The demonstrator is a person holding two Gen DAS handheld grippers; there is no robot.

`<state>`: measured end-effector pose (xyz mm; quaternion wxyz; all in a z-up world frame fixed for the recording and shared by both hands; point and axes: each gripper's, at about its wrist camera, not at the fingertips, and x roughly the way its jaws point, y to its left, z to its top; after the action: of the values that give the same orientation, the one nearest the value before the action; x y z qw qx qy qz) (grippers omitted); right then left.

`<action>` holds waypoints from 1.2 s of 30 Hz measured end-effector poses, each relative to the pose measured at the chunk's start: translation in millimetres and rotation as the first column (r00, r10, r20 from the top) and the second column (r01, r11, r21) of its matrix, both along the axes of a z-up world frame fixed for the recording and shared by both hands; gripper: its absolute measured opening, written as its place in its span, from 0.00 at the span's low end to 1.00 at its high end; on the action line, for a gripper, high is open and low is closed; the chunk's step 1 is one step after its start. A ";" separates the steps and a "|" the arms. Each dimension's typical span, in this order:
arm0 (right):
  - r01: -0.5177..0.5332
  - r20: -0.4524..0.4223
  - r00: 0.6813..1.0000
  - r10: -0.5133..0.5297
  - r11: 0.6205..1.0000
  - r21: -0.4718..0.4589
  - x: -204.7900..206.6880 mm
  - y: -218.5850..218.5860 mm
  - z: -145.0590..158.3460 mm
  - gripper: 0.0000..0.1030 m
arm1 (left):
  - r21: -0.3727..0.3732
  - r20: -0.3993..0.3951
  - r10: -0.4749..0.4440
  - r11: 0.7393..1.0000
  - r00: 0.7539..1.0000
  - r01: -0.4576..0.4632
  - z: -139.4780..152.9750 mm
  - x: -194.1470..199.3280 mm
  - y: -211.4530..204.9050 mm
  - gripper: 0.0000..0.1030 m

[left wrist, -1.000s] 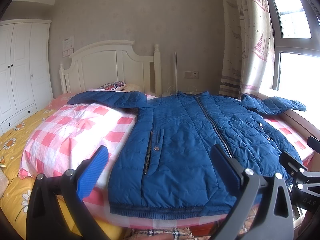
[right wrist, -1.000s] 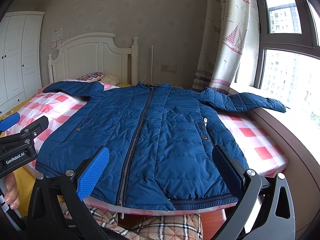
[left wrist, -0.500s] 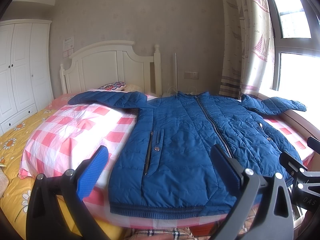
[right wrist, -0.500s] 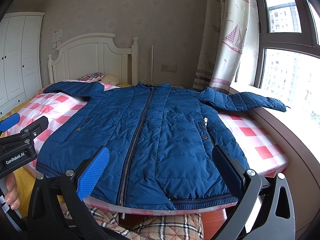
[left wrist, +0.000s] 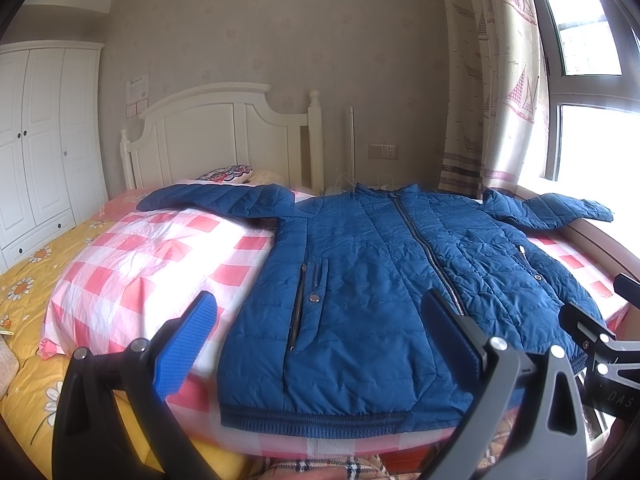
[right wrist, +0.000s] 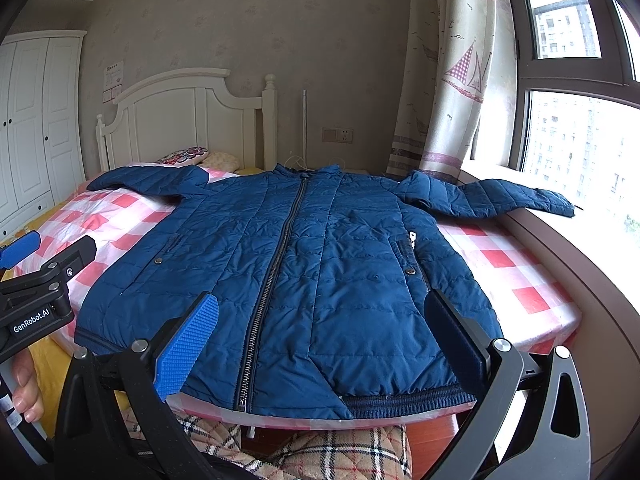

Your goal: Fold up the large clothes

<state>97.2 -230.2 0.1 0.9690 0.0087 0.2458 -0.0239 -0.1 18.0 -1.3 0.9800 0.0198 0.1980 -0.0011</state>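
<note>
Both grippers, left (left wrist: 320,344) and right (right wrist: 322,342), hover with jaws spread, holding nothing. Blue jacket (right wrist: 296,264) lies flat, zipped, sleeves out on the checked sheet (left wrist: 152,264) (no fold made yet, all folding remains). Left tool's label reads "GenRobot.AI".

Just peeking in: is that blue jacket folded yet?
Not yet. The blue quilted jacket lies spread flat, zipped, both sleeves stretched outward on the pink checked bedsheet.
</note>
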 end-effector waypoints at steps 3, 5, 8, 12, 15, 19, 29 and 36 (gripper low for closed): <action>-0.004 0.000 1.000 0.004 1.000 0.018 1.6 -4.8 -0.4 0.96 | 0.001 0.000 0.000 1.000 1.000 0.000 -0.3 -0.2 0.3 0.98; -0.019 0.015 1.000 0.018 0.999 0.033 2.9 -9.9 -0.6 0.96 | 0.003 -0.001 -0.005 1.000 1.000 0.005 -0.1 0.1 -0.1 0.98; -0.040 0.033 0.999 0.039 0.998 0.041 12.3 -25.4 -0.7 0.96 | -0.001 -0.022 -0.048 0.999 0.999 0.048 0.4 7.0 0.3 0.98; 0.042 -0.026 0.999 -0.039 0.991 0.127 49.6 -78.4 4.1 0.96 | 0.041 -0.137 -0.096 0.994 0.986 0.103 -1.4 49.4 -12.1 0.98; 0.183 -0.047 0.983 -0.178 0.973 0.138 81.8 -130.6 10.5 0.96 | 0.102 -0.180 -0.163 0.978 0.970 0.183 -2.6 98.7 -33.2 0.98; 0.355 -0.099 0.934 -0.344 0.927 0.124 130.9 -211.8 13.3 0.96 | 0.101 -0.277 -0.206 0.965 0.939 0.242 -9.1 185.1 -57.3 0.98; 0.681 -0.310 0.732 -0.607 0.662 0.313 203.8 -427.2 -14.9 0.96 | -0.006 -0.475 -0.124 0.990 0.871 0.138 -57.9 362.7 -79.9 0.98; 0.765 -0.371 0.644 -0.669 0.567 0.304 235.9 -490.1 -32.5 0.96 | -0.067 -0.532 -0.154 0.988 0.833 0.139 -84.2 402.4 -79.1 0.98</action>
<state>333.1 -720.3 -32.4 0.8132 0.3217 0.3222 -0.3626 402.3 -61.1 -85.5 0.8829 0.0211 0.4614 -0.0841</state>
